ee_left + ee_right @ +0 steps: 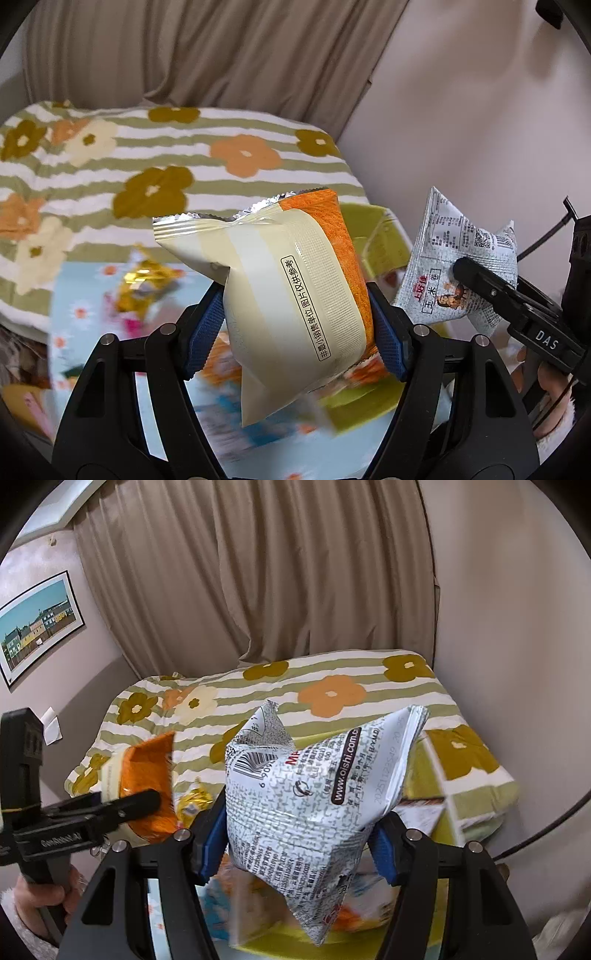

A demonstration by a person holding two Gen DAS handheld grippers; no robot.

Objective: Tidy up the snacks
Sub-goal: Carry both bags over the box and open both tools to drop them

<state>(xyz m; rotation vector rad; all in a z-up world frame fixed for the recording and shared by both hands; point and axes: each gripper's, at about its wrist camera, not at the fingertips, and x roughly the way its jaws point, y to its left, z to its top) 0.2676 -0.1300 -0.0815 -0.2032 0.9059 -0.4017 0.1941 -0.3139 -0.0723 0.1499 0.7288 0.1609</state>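
My left gripper (295,325) is shut on a cream and orange snack pouch (291,295), held up off the surface with its crimped foil end pointing up left. That pouch (147,775) shows at the left of the right wrist view, with the left gripper's black finger (136,801) across it. My right gripper (295,834) is shut on a white and grey printed snack bag (306,797), crumpled between the blue pads. The same bag (454,266) appears at the right of the left wrist view, clamped by a black finger (491,291). Both packets hang in the air side by side.
A lime green box (376,236) sits below and behind the packets, with a gold-wrapped snack (147,284) and other blurred packets on a pale blue flowered sheet (81,295). A striped flower quilt (332,694) covers the bed, with a beige curtain (258,572) and walls behind.
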